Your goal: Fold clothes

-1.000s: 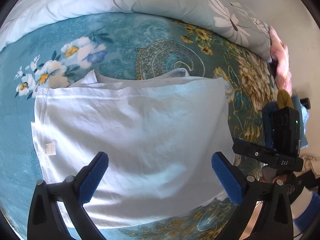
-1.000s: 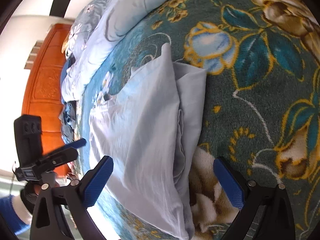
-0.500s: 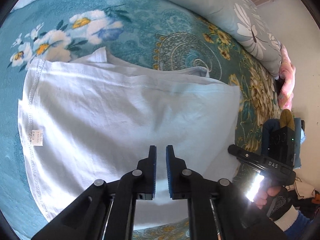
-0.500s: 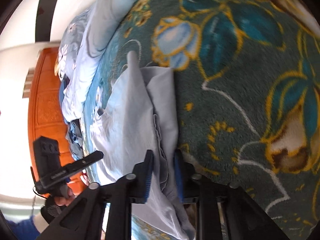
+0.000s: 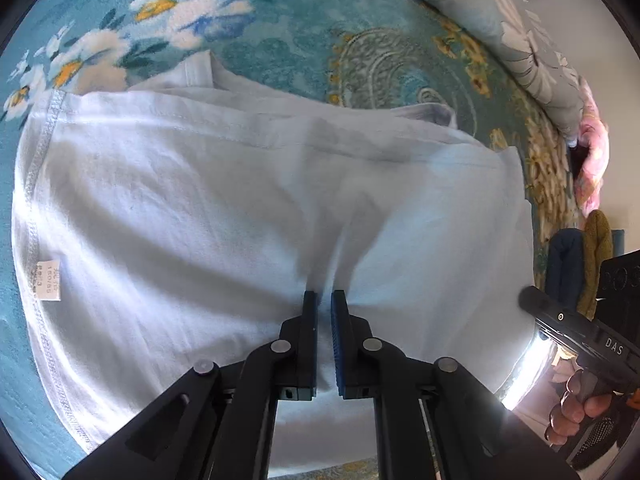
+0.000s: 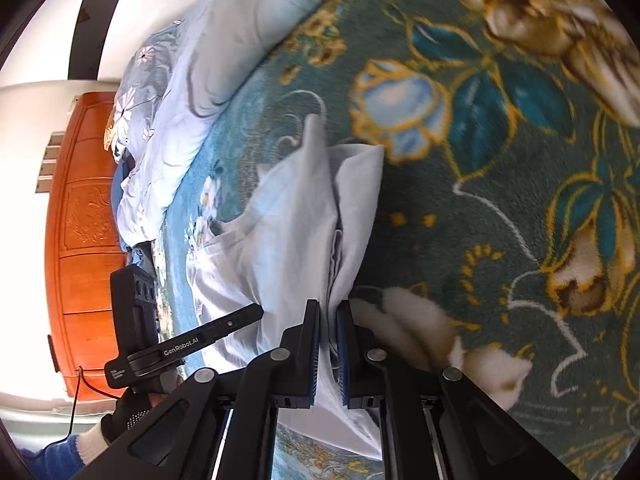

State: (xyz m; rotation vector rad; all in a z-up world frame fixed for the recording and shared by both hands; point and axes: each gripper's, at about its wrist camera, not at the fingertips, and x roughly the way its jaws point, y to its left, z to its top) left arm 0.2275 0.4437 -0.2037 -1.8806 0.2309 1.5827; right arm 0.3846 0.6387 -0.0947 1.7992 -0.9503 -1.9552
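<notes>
White T-shirt (image 5: 224, 216), partly folded, lies spread on the teal floral blanket (image 5: 304, 36), its size label (image 5: 47, 280) near the stitched hem. Left gripper (image 5: 325, 300) has its blue-padded jaws drawn narrow, pinching a ridge of fabric along the shirt's near edge. Right gripper (image 6: 328, 312) is likewise clamped on the layered fold at the shirt's side (image 6: 292, 224). A quilt (image 6: 224, 40) lies bunched beyond.

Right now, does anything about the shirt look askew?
Yes. A sleeve pokes out past the far edge of the folded white shirt, and the layers at the right gripper are bunched unevenly.
</notes>
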